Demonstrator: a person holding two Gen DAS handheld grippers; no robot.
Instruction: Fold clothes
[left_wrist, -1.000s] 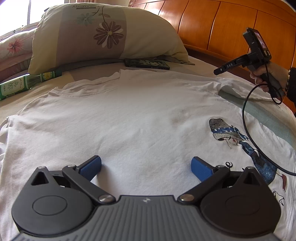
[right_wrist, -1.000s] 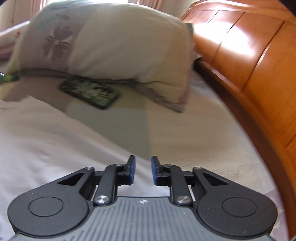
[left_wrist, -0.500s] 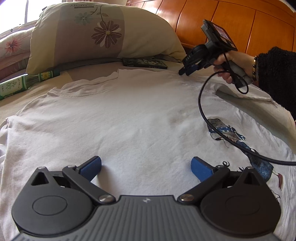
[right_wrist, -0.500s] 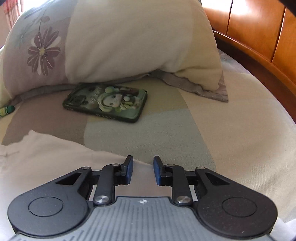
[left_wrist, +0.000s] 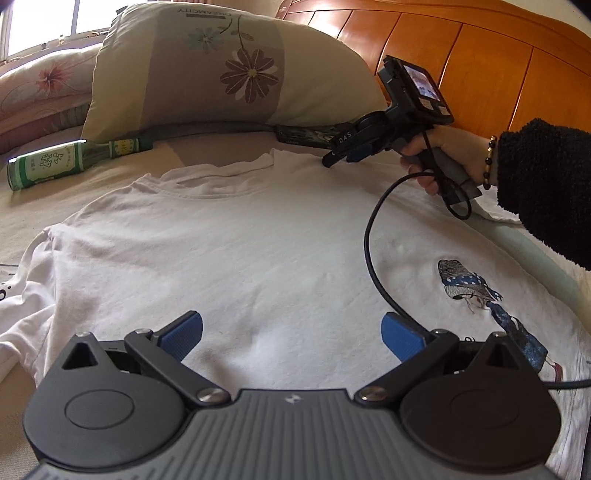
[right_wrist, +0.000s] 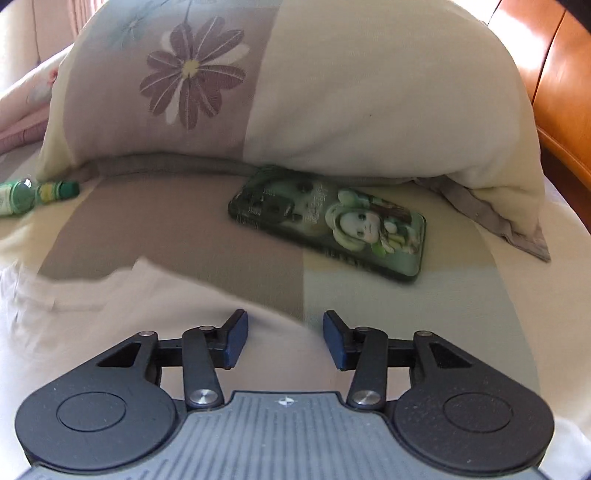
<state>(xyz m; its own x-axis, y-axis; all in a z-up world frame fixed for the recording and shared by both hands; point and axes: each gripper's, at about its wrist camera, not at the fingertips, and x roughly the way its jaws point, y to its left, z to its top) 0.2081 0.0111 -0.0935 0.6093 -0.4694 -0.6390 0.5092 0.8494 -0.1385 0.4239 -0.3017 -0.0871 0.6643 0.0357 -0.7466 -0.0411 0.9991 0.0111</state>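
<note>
On the bed, the white T-shirt (left_wrist: 258, 258) lay spread flat and face up, collar toward the pillow (left_wrist: 229, 70) — no fold looked made yet, so nearly all the work seemed left. The left gripper (left_wrist: 291, 332) hovered above the shirt's middle, jaws wide and empty. The right gripper (right_wrist: 284, 338) sat over the shoulder edge near the collar, jaws opening, gripping nothing — likely lining up a first pinch.
</note>
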